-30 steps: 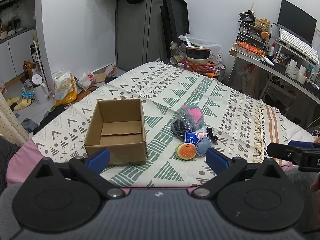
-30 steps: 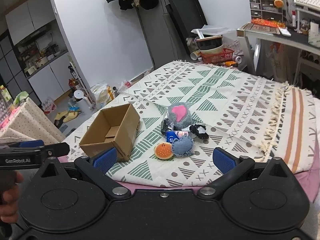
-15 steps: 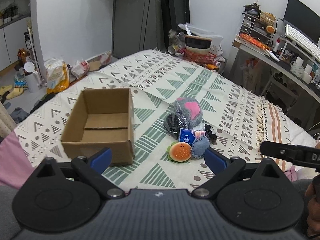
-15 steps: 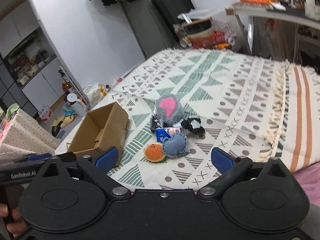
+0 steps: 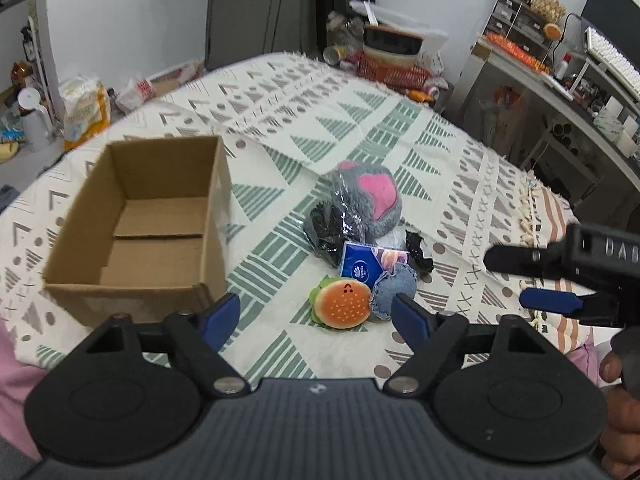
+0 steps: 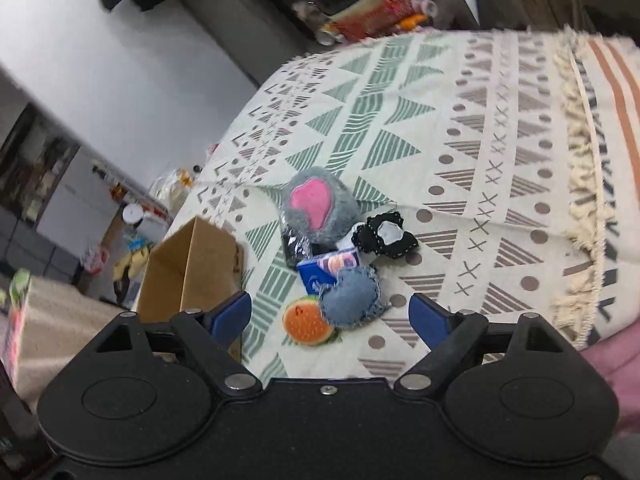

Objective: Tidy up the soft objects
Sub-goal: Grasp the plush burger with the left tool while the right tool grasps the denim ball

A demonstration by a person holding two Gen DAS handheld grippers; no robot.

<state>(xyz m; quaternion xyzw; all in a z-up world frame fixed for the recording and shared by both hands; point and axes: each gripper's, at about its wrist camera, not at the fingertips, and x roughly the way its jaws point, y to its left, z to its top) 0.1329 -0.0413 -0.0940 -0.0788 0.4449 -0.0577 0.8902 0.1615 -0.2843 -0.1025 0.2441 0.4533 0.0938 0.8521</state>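
Judging by looks, burger plush (image 5: 340,307) at lower centre seems light, squashy; grip its rounded middle; left gripper (image 5: 314,316) and right gripper (image 6: 330,312) both gape wide, empty.

Left gripper (image 5: 316,314) fingers spread wide, nothing between them. Right gripper (image 6: 330,314) likewise agape and empty, seen side-on from the left view; a hand (image 5: 618,420) probably grips its handle, mostly cropped.

The right gripper (image 5: 536,280) is cut off by the left view's right edge; the cardboard box (image 6: 192,268) is partly hidden in the right view.
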